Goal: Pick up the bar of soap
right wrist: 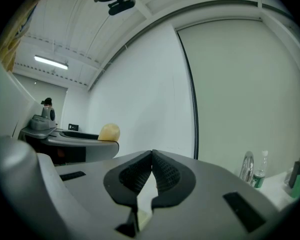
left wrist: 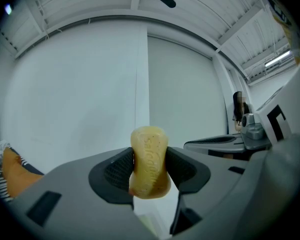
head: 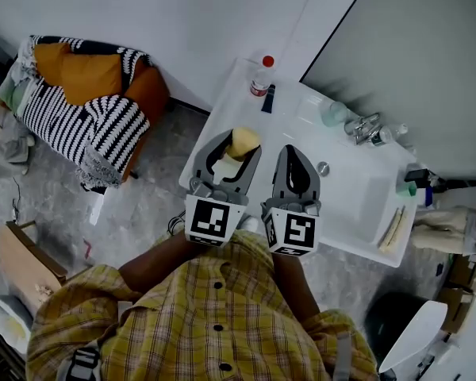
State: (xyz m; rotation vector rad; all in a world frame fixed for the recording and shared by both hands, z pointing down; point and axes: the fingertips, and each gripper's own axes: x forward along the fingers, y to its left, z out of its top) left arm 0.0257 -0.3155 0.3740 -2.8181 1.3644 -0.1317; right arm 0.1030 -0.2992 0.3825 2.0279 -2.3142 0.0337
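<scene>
The yellow bar of soap [left wrist: 149, 162] stands upright between the jaws of my left gripper [left wrist: 150, 170], which is shut on it and holds it up facing the white wall. From the head view the soap [head: 243, 142] sticks out at the tip of the left gripper [head: 236, 151], above the left part of the white sink counter [head: 357, 213]. My right gripper [head: 296, 173] hangs beside it over the counter, shut with its tips touching and nothing between them. In the right gripper view the soap [right wrist: 109, 132] shows at the left, beyond the right gripper [right wrist: 152, 160].
On the counter stand a red-capped bottle [head: 261, 78] at the back, a chrome faucet [head: 365, 127] with a drain [head: 324, 167] in the basin, and small toiletries [head: 406, 186] at the right. A striped armchair with orange cushions [head: 87, 101] sits on the floor to the left.
</scene>
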